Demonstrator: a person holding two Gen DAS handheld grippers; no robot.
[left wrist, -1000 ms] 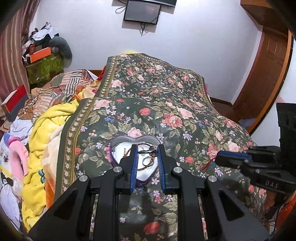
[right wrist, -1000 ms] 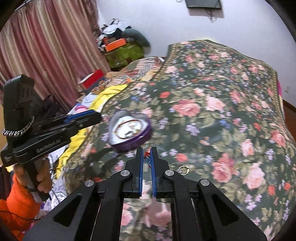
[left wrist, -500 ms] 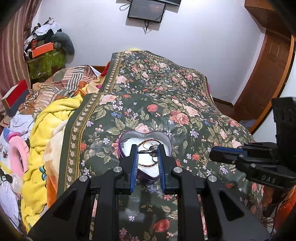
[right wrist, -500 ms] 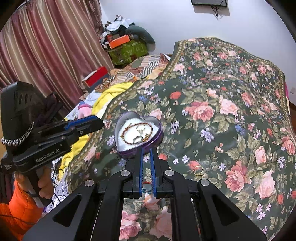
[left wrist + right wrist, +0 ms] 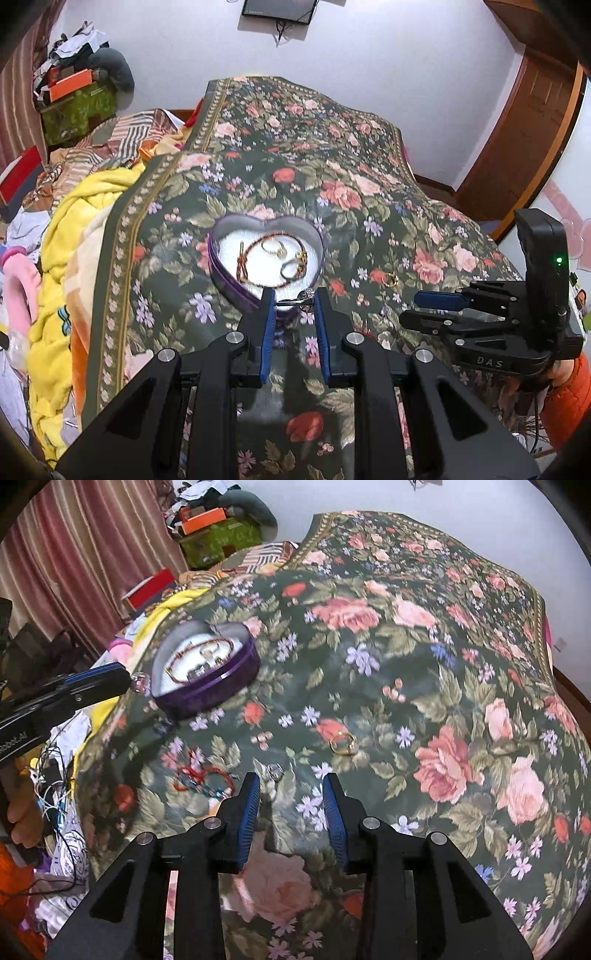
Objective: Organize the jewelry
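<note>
Now the left gripper (image 5: 291, 302) has pulled back to the near edge of the heart box (image 5: 213, 246). It still pinches a sparkly ring (image 5: 301, 296), which sits across the small gap between its fingers. So this ring is not in the box yet.

The right gripper (image 5: 291, 786) was shut on something red a moment ago. Now its fingers are wide apart and hold nothing. The red bracelet (image 5: 201, 775) lies on the flowered cover (image 5: 443, 664), on the near side of the box. I think it slipped out or was let go, so it needs picking up again.

A bracelet and some rings already lie inside the box. A tiny clear ring (image 5: 274, 770) and a gold ring (image 5: 342, 743) still wait on the cover, near the box and to its right.

Left of the box the cover ends soon, and a yellow blanket (image 5: 74, 221) bunches up there. Small things could roll off that side. Right of the box the cover is wide and flat, with lots of room to move.
</note>
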